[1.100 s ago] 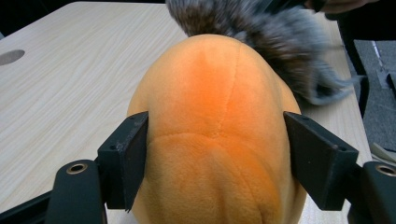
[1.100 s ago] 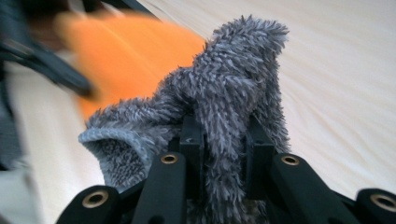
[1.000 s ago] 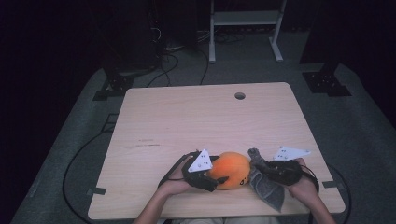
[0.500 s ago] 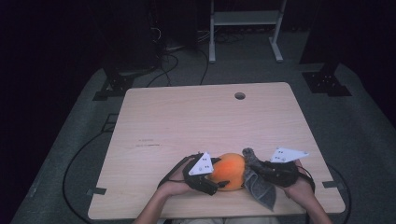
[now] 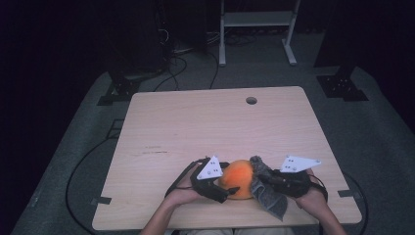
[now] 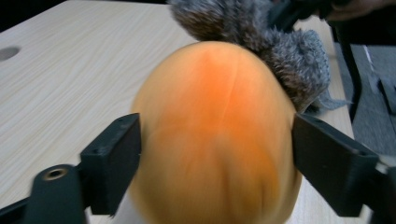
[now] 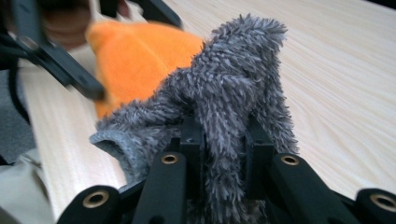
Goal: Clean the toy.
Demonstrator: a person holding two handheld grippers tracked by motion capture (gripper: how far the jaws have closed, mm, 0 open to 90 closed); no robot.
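So we've got the orange ball [image 5: 239, 177] sitting near the front edge of the table [image 5: 205, 122], right between our two hands. In the left gripper view it's between the jaws of our left gripper [image 6: 215, 163], which have just been opening. They stand wide on either side, and we can't tell if the pads are pressing on it or just flanking it.

Our right gripper [image 7: 219, 140] is clamped tight on a bunch of the grey fuzzy cloth [image 7: 224, 93], which touches the ball's right side and droops off the table edge.

Looks like a wipe-down to us. To do it well, we'd steady the ball before rubbing, or it'll roll away.

Both forearms come in low from the near edge, grippers pointing inward at each other, roughly level.
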